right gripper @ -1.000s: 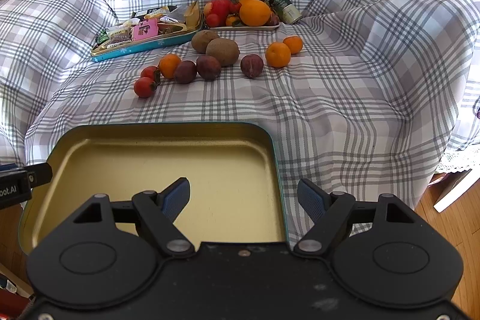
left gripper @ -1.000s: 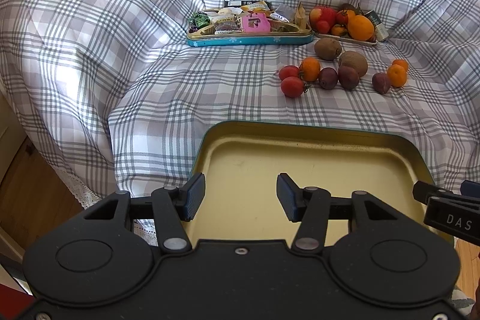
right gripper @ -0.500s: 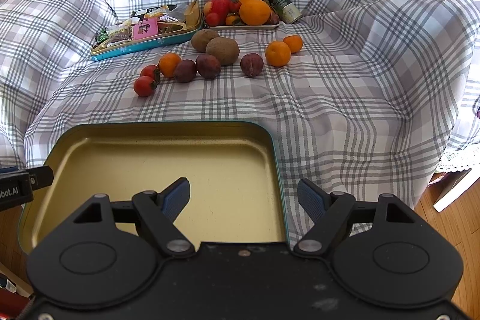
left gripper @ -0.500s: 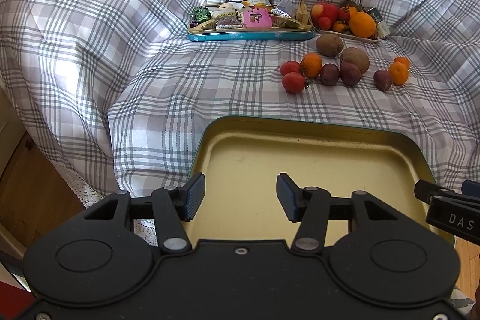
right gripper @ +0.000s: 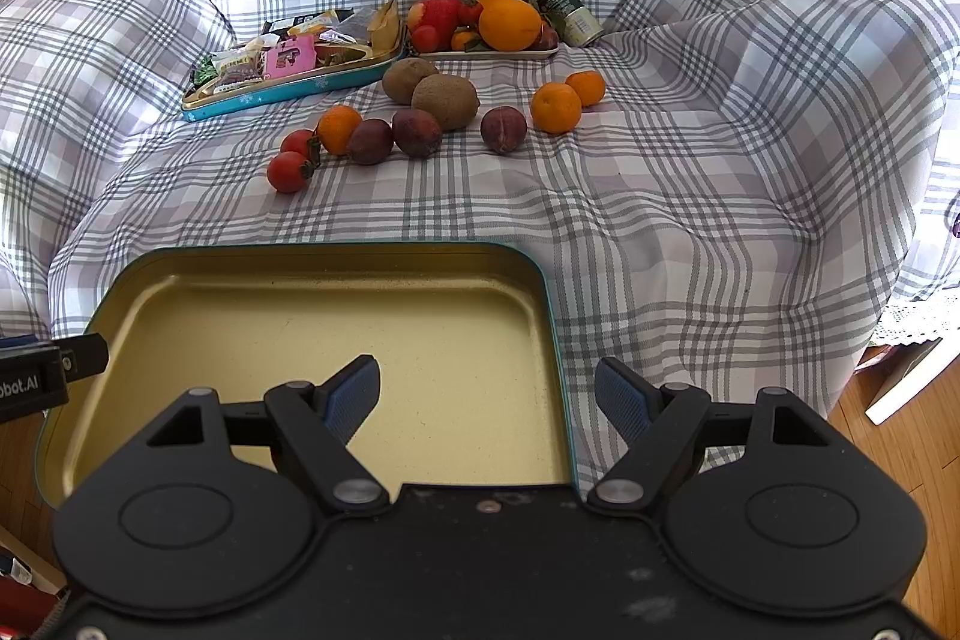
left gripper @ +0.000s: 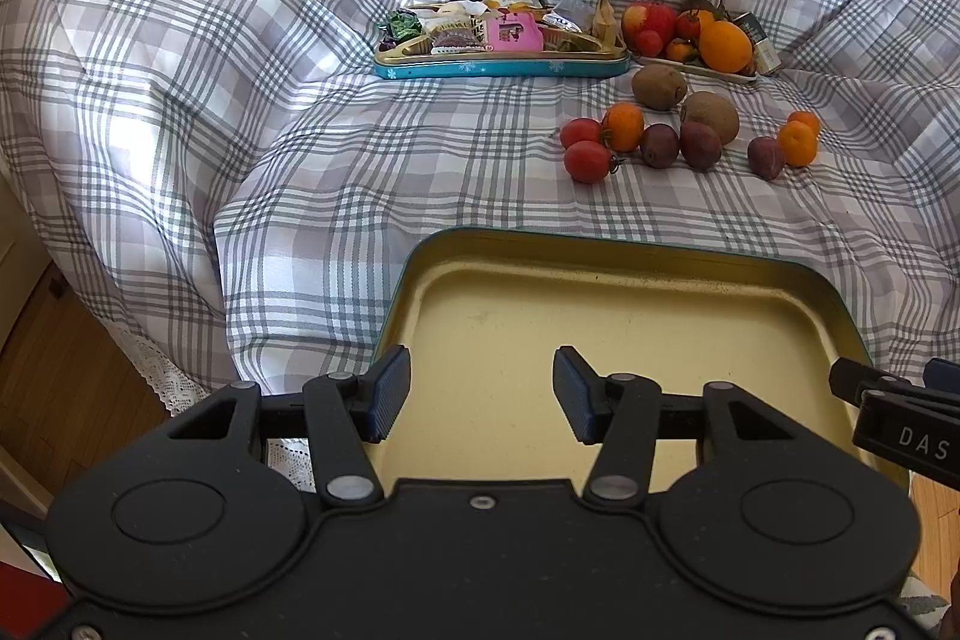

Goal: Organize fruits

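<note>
An empty gold tin tray with a teal rim [left gripper: 600, 244] [right gripper: 336, 250] lies on the near edge of the plaid-covered bed. Loose fruit lies beyond it: two tomatoes [left gripper: 587, 161] [right gripper: 288, 172], a tangerine [left gripper: 624, 125], plums [left gripper: 699, 144] [right gripper: 417, 133], two kiwis [left gripper: 711, 115] [right gripper: 445, 100] and two more tangerines [left gripper: 798, 142] [right gripper: 555, 107]. A white plate of fruit [left gripper: 696, 34] [right gripper: 480, 22] stands at the back. My left gripper [left gripper: 480, 394] is open over the tray's left part. My right gripper [right gripper: 487, 394] is open over the tray's right edge. Both are empty.
A teal tin of snacks [left gripper: 498, 40] [right gripper: 288, 61] sits at the back left of the fruit. A green can [right gripper: 570, 15] lies beside the fruit plate. Wooden floor shows on the left [left gripper: 54, 358] and on the right [right gripper: 900, 460] of the bed.
Both views have shifted slightly; the fruit sits a little lower in the left wrist view. The jaws of both grippers keep the same opening.
</note>
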Available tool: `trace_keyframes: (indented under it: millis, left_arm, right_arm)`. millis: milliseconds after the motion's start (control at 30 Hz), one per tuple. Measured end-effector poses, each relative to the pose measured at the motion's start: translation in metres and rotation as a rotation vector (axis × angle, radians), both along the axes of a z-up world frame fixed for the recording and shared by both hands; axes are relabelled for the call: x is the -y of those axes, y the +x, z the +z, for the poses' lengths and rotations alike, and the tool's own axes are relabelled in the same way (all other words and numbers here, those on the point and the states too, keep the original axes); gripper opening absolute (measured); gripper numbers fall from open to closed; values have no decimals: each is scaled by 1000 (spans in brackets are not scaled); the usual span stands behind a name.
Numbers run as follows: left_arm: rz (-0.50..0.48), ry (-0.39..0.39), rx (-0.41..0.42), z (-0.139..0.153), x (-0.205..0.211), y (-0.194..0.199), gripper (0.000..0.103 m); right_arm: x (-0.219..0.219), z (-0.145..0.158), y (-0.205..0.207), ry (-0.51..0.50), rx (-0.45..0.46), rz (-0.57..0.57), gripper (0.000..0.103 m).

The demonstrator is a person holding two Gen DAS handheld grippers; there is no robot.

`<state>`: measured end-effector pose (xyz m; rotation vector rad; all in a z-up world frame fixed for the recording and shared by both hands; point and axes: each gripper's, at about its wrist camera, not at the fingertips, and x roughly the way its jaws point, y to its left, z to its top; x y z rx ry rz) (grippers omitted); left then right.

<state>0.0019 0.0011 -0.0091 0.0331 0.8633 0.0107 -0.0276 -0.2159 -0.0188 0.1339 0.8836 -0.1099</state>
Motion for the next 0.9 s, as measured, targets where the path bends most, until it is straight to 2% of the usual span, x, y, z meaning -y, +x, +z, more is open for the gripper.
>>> trace_keyframes:
  millis: [900]
  left_arm:
    - [-2, 2, -6, -2, 0, 0, 58]
  right_arm:
    - [1, -1, 0, 0, -8, -3, 82]
